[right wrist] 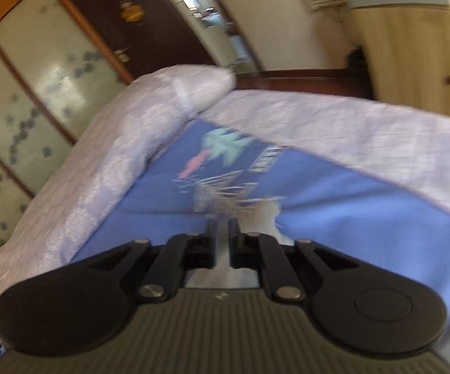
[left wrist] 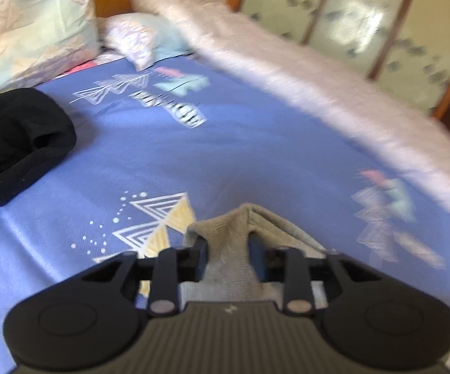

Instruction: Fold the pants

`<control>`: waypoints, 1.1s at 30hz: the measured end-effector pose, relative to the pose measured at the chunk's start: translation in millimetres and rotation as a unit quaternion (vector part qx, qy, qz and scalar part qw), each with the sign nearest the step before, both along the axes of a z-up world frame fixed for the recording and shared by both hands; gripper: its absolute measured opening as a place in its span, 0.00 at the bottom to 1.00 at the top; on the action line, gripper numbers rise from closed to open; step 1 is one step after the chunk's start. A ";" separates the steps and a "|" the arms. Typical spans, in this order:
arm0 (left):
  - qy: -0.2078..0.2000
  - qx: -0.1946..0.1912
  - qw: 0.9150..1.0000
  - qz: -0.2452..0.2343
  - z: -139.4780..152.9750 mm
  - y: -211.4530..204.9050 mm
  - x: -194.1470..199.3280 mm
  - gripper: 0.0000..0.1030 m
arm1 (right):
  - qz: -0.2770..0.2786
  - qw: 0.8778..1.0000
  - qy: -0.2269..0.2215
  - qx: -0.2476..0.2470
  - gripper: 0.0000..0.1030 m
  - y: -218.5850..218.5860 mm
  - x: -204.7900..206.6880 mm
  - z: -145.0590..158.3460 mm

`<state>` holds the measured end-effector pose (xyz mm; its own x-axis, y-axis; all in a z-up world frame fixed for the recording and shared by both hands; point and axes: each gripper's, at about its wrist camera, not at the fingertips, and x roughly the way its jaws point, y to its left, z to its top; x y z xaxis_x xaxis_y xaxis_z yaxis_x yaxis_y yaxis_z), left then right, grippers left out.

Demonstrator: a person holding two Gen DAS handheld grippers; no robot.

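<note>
Blue patterned bedsheet (left wrist: 256, 143), white quilt (right wrist: 100, 162), frosted wardrobe doors (right wrist: 47, 71), beige curtain (right wrist: 408, 50), daylight.

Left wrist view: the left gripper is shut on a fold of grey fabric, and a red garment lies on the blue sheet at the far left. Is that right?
Not quite. In the left wrist view the garment at the far left of the blue sheet is black, not red. The left gripper is indeed shut on a fold of grey fabric.

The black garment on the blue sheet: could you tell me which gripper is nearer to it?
Left. The left gripper sits right of the black garment; the right gripper shows no such garment.
</note>
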<state>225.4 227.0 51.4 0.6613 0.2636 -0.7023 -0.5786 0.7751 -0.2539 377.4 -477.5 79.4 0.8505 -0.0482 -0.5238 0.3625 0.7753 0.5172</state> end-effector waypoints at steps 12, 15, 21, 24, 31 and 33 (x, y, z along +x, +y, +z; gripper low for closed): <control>0.002 -0.050 0.999 -0.001 -7.6 -3.4 -59.1 0.48 | -0.018 0.999 0.034 0.024 0.39 -25.9 -45.8 -57.9; 0.002 -0.044 0.999 -0.022 3.9 -13.0 -88.9 0.50 | -0.021 0.997 0.038 0.058 0.40 -28.1 -41.9 -68.8; 0.031 -0.031 0.997 -0.058 7.1 -34.6 -120.8 0.52 | 0.006 0.996 0.078 0.034 0.14 4.8 1.3 -87.3; 0.045 -0.030 0.996 -0.068 3.7 -42.4 -128.0 0.52 | -0.005 0.997 0.080 -0.021 0.08 13.6 5.7 -84.1; 0.049 -0.052 0.991 -0.110 1.0 -58.5 -144.8 0.52 | -0.092 0.988 0.111 -0.051 0.38 -26.0 -23.5 -68.0; 0.043 -0.060 0.991 -0.113 4.3 -59.8 -155.8 0.56 | -0.087 0.993 0.078 -0.019 0.39 -33.3 -55.6 -57.4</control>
<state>69.5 167.2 55.8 0.6300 0.0270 -0.7761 -0.4166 0.8552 -0.3084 321.8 -510.8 22.1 0.7361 -0.2099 -0.6435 0.5659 0.7123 0.4151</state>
